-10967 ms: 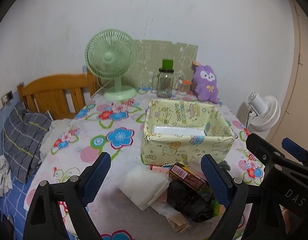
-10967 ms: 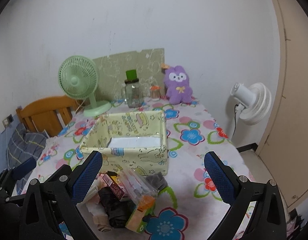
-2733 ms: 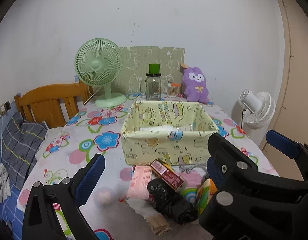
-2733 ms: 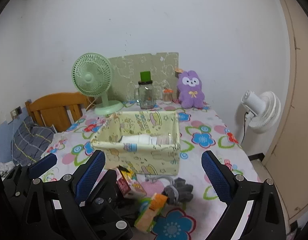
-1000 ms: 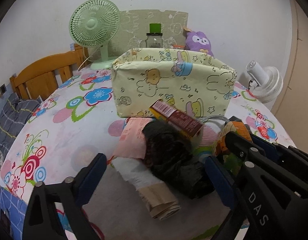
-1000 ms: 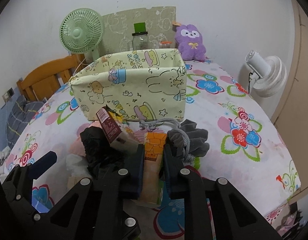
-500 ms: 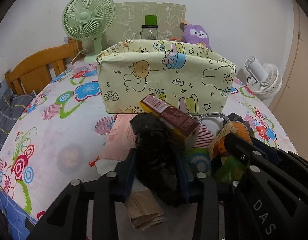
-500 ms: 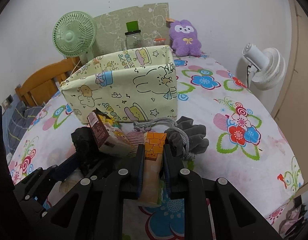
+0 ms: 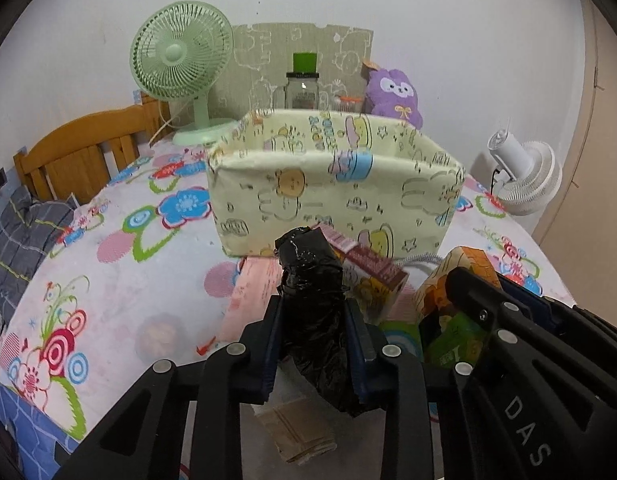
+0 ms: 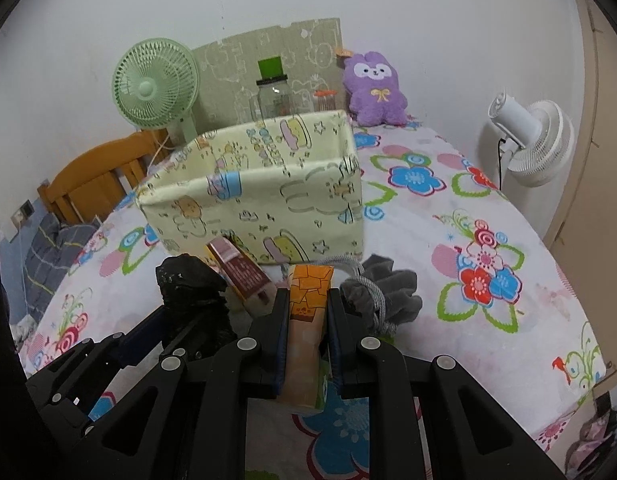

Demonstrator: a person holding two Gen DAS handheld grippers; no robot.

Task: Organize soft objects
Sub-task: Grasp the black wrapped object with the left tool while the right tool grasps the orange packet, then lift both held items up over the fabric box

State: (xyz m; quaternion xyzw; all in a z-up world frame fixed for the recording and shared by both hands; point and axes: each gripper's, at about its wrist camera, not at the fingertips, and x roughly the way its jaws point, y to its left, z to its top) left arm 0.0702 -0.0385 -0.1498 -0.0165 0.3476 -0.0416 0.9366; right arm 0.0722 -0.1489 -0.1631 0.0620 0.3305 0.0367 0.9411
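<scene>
Now both grippers are loaded, left gripper [image 9: 313, 334] just closed on the black plastic roll [image 9: 310, 280], right gripper [image 10: 307, 332] clamping the orange packet [image 10: 307, 300]; fabric bin [image 9: 332, 188] straight ahead, just beyond.

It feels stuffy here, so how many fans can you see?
2. A green fan stands on the table's far left, beside the jar. A white fan sits off the table's right edge near the wall. Others may be out of view.
</scene>
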